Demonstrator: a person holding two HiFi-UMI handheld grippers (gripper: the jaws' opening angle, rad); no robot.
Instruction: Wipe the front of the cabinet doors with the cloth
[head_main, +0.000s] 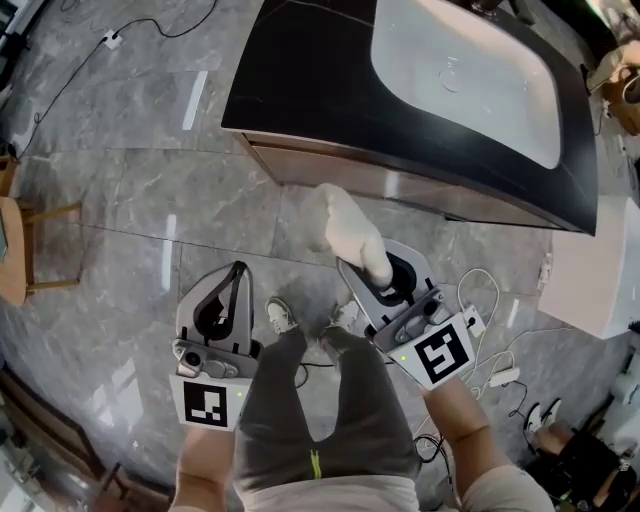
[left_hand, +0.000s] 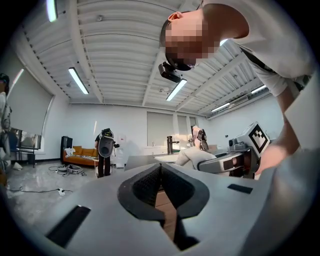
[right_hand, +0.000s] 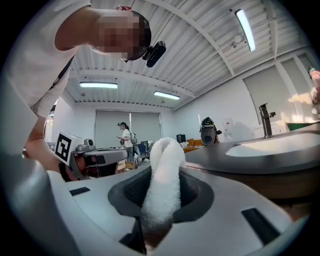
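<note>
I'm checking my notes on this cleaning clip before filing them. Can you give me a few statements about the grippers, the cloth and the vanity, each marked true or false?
1. The right gripper is shut on the white cloth. True.
2. The left gripper holds a second cloth. False: its jaws are together with nothing between them.
3. The countertop is white and the sink is black. False: the countertop is black and the sink is white.
4. The cabinet doors under the countertop are brown. True.
</note>
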